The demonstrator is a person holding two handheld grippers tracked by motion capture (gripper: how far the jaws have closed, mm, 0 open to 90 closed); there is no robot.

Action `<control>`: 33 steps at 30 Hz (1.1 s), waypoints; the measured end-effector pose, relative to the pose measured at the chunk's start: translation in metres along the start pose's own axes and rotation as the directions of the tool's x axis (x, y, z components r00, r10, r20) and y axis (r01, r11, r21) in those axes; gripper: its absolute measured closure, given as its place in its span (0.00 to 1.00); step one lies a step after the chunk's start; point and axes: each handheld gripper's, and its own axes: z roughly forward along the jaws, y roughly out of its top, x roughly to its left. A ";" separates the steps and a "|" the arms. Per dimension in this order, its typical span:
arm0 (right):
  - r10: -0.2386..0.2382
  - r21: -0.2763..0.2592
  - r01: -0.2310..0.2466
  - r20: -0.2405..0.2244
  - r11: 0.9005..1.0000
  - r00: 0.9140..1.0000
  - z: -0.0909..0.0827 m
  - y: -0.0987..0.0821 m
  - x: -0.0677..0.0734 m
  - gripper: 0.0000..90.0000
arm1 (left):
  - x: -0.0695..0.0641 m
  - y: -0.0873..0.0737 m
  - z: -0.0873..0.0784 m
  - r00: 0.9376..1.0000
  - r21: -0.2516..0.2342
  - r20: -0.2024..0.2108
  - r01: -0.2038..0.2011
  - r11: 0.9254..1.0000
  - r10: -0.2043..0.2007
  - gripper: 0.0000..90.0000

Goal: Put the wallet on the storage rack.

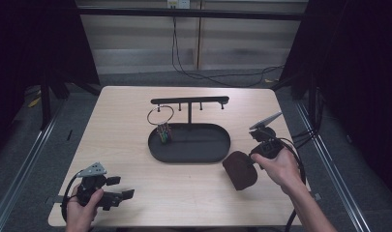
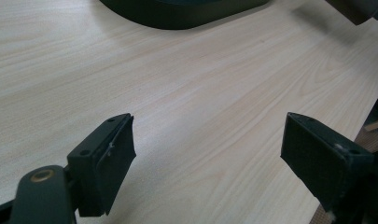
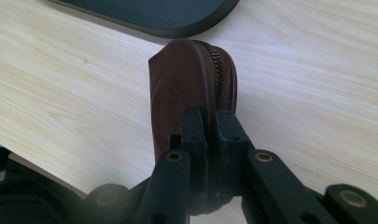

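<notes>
Brown zip pouch [image 3: 191,88] pinched between right gripper [image 3: 210,135] fingers; left gripper [image 2: 207,149] fingers spread wide.

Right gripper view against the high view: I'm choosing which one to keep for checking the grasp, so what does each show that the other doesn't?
The right gripper view shows the brown pouch's zipper and embossed rings, with the right gripper pinching its edge. The high view adds the stand's crossbar, a ring hanging from it, small items in the tray, and the left gripper, open over the table. Both show the pouch, the black tray and the right gripper shut on the pouch.
</notes>
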 end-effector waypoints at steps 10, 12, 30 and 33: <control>-0.019 -0.016 0.020 0.017 1.000 1.000 -0.018 0.009 0.007 0.92 | 0.000 0.000 -0.001 1.000 -0.009 0.001 -0.007 1.000 0.007 0.19; -0.011 -0.034 0.012 0.018 0.999 1.000 -0.023 0.011 0.008 0.92 | -0.001 0.000 -0.001 1.000 -0.015 0.004 -0.006 1.000 0.006 0.19; -0.029 -0.065 0.031 0.027 0.997 0.999 -0.038 0.032 0.016 0.92 | -0.001 0.000 -0.003 1.000 -0.026 0.010 -0.019 0.999 0.019 0.19; -0.029 -0.058 0.031 0.036 0.998 0.999 -0.040 0.039 0.018 0.92 | 0.000 0.000 -0.003 1.000 -0.024 0.008 -0.026 0.999 0.026 0.19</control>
